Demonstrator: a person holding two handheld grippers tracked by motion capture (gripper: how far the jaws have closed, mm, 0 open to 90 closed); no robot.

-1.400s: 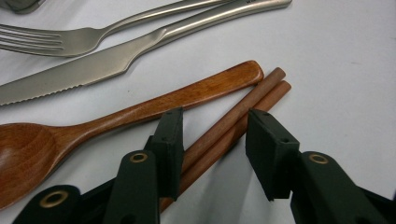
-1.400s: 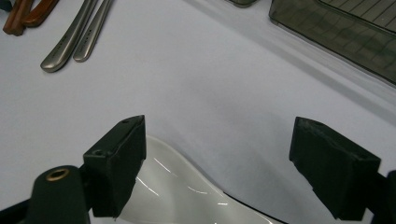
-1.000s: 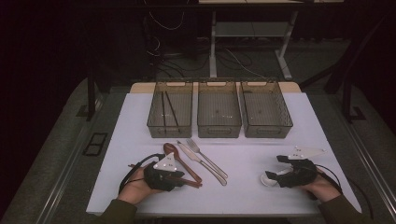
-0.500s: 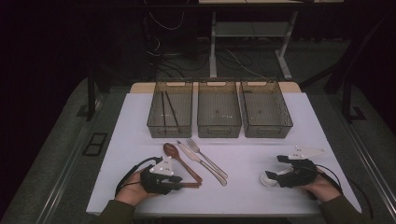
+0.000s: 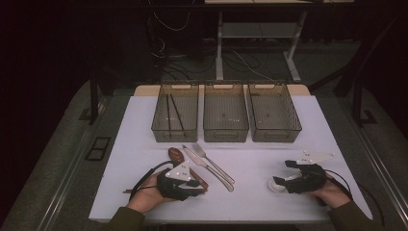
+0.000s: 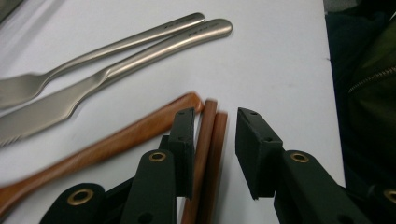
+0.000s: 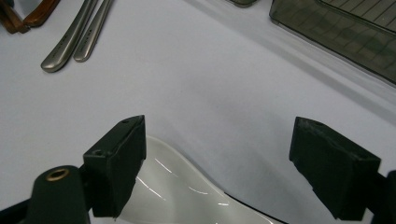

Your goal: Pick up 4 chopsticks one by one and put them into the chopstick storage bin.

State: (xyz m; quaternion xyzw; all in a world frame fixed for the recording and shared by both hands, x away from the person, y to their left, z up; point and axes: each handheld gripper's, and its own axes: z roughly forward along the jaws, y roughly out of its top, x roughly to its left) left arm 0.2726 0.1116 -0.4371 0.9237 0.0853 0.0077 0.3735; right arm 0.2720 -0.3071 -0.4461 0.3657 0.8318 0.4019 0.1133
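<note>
- Landmark: the row of three smoked plastic bins [image 5: 226, 115] at the far side of the white table [image 5: 144, 139]. The leftmost bin holds a dark pair of chopsticks [image 5: 172, 113].
- Left gripper [image 5: 192, 185]: near side of the table, in front of the leftmost bin, resting low on the surface. Jaws stand a narrow gap apart, straddling a pair of brown wooden chopsticks [image 6: 208, 154]; one pad is just beside them, the other clear. Not clamped.
- The wooden chopsticks lie flat on the table, side by side and touching, ends reaching just past the pads.
- Wooden spoon [image 6: 112, 144]: flat beside the chopsticks, handle tip just beside their ends; bowl points toward the leftmost bin.
- Steel fork [image 6: 107, 49] and steel knife [image 6: 116, 77]: parallel on the table in front of the middle bin, beyond the wooden spoon.
- Right gripper [image 5: 284, 183]: near side, in front of the rightmost bin. Jaws wide apart, holding nothing.
- White ceramic spoon [image 7: 187, 196]: on the table under the right gripper, beside one pad, well short of the other.
</note>
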